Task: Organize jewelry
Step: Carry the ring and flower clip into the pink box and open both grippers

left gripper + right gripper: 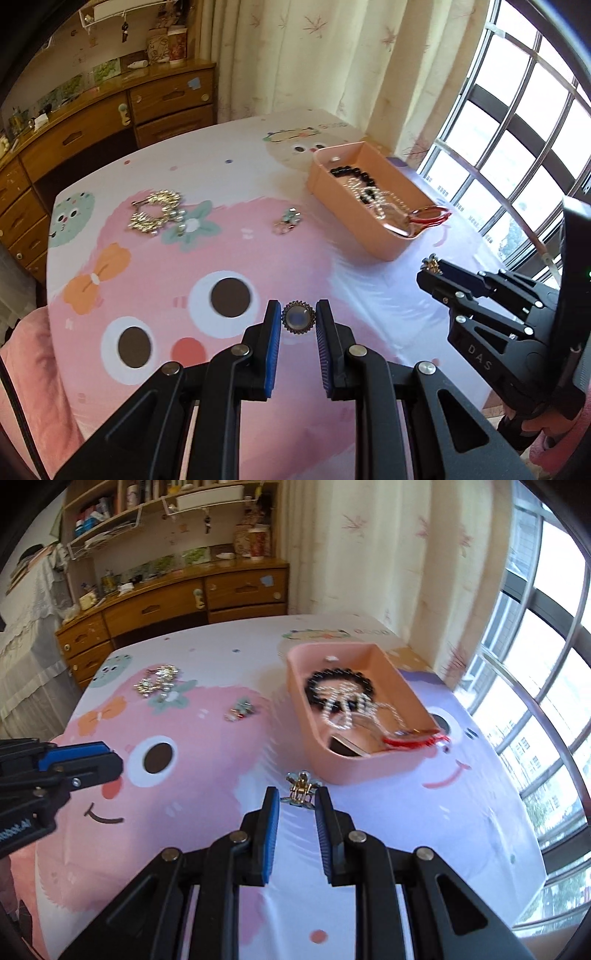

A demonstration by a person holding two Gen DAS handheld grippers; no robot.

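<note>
The left gripper (297, 320) holds a round brooch (298, 318) clamped between its jaws at the very tips, above the near part of the surface (221, 177). The right gripper (297, 800) grips a small gold clip (301, 788) the same way, just short of the pink tray (369, 768), which lies toward the surface's right edge.

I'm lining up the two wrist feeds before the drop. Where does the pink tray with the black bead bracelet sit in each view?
Left wrist view: the pink tray sits upper right of centre, beyond the left gripper.
Right wrist view: the tray sits just right of centre, right behind the right gripper.
Shared landmark: the gold jewelry pile at far left on the cartoon cloth.
</note>
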